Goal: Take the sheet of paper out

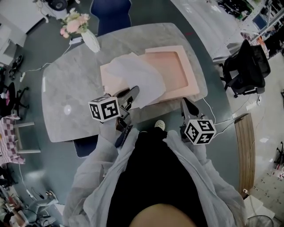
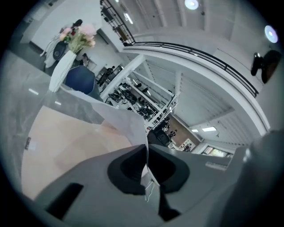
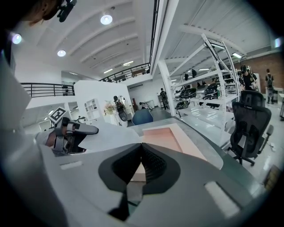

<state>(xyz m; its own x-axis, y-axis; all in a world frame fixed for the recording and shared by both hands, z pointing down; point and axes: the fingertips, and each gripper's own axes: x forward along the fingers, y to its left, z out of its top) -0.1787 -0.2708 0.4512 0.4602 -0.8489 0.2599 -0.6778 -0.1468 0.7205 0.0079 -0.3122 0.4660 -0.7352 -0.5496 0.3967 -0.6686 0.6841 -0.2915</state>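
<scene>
Sheet of paper, white, thin and creased, pinched at its near corner by the left gripper, jaws closed tight with the paper's edge running up between the pads in the left gripper view. Rises from that corner and spreads toward the far side, above the middle of the grey marbled table. Covers the right part of a flat pink panel and the left rim of the shallow pink box just beside it on the right. Hard to tell from any view whether the far edge of the paper rests on the box or hangs clear of it. Right gripper to the right of the left one, near the near edge of the table, pointing at the near rim of the pink box. Jaws brought together, nothing seen between them, the box's near corner showing just beyond the tips; contact with the rim not clear. At the far left corner of the table, a white vase with pink flowers. Beyond the far edge, a blue chair; off to the right of the table, well apart, a black office chair.
</scene>
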